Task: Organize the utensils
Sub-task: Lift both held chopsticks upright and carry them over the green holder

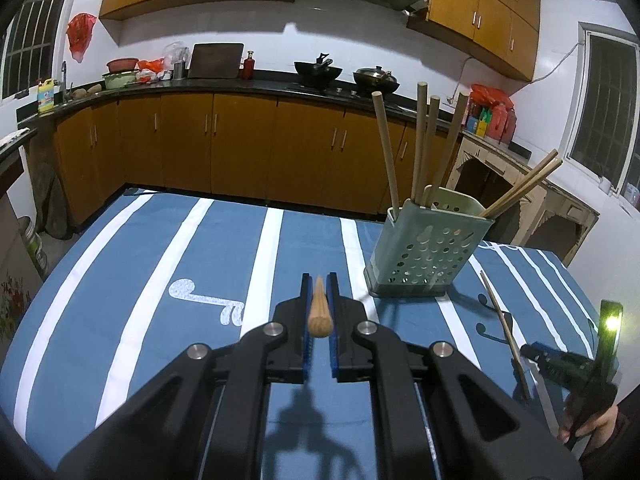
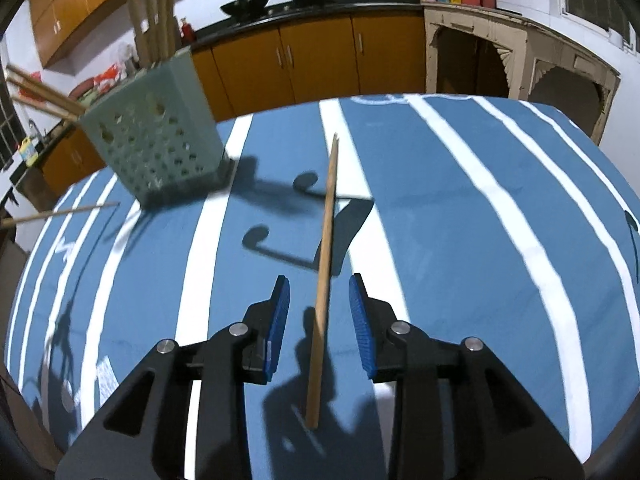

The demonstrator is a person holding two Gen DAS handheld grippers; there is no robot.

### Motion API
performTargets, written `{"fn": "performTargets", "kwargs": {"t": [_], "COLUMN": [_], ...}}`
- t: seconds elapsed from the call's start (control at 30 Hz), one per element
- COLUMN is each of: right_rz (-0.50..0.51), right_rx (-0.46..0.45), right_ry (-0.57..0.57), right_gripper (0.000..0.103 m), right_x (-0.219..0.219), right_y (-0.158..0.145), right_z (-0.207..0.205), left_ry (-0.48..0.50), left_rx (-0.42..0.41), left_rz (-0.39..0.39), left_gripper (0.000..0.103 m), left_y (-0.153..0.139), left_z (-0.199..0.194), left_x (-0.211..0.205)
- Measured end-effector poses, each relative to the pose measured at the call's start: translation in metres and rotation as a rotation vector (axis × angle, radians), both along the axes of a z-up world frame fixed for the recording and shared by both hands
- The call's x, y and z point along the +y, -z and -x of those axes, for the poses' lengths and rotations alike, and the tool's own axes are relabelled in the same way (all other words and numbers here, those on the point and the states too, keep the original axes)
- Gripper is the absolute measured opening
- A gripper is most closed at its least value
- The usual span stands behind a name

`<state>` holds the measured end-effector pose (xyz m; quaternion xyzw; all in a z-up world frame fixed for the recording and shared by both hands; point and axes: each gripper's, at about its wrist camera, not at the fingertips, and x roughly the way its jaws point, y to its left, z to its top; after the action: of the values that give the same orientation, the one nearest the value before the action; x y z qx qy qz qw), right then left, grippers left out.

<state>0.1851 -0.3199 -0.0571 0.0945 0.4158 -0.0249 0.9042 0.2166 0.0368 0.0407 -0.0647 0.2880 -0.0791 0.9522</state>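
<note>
My left gripper [image 1: 319, 280] is shut on a wooden utensil handle [image 1: 319, 314], its butt end pointing at the camera, above the blue striped tablecloth. A green perforated utensil holder [image 1: 424, 248] stands to its right, holding several wooden handles [image 1: 420, 140] and chopsticks [image 1: 520, 190]. My right gripper [image 2: 320, 292] is open, its blue pads either side of a single wooden chopstick [image 2: 326, 248] lying on the cloth. The holder [image 2: 156, 148] shows at upper left there. Another thin stick [image 2: 60, 213] shows at the left edge.
The table [image 1: 160, 260] has a blue cloth with white stripes. Beyond it run orange kitchen cabinets [image 1: 240, 140] and a black counter with woks [image 1: 318, 70]. A worn pale cabinet [image 2: 512, 56] stands off the table's far right. The right gripper and hand [image 1: 568, 364] show in the left view.
</note>
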Motion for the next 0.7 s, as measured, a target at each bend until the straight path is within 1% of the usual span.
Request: {"fn": "performTargets", "kwargs": {"t": [0.07, 0.1, 0.17, 0.2, 0.3, 0.37, 0.47, 0.7], "right_rz": [0.023, 0.033, 0.087, 0.086, 0.071, 0.056, 0.039, 0.021], "right_rx": [0.030, 0.043, 0.020, 0.020, 0.025, 0.011, -0.060, -0.188], "right_ry": [-0.005, -0.003, -0.004, -0.010, -0.003, 0.005, 0.007, 0.016], "right_gripper": [0.032, 0.024, 0.014, 0.008, 0.008, 0.008, 0.008, 0.008], "right_x": [0.004, 0.006, 0.010, 0.011, 0.008, 0.004, 0.001, -0.001], "right_y": [0.009, 0.013, 0.014, 0.014, 0.012, 0.008, -0.012, -0.048], "right_z": [0.002, 0.003, 0.010, 0.011, 0.012, 0.012, 0.016, 0.019], "left_ry": [0.000, -0.002, -0.006, -0.007, -0.011, -0.013, -0.018, -0.028], "left_rx": [0.001, 0.001, 0.002, 0.003, 0.003, -0.001, -0.010, -0.026], "left_rz": [0.001, 0.001, 0.001, 0.003, 0.006, 0.008, 0.009, 0.015], "left_gripper": [0.008, 0.008, 0.008, 0.008, 0.008, 0.008, 0.008, 0.008], "left_y": [0.000, 0.000, 0.001, 0.001, 0.001, 0.000, -0.002, -0.007], "left_z": [0.000, 0.000, -0.001, -0.001, -0.001, 0.000, 0.001, 0.003], "left_x": [0.000, 0.000, 0.001, 0.001, 0.001, 0.003, 0.006, 0.010]}}
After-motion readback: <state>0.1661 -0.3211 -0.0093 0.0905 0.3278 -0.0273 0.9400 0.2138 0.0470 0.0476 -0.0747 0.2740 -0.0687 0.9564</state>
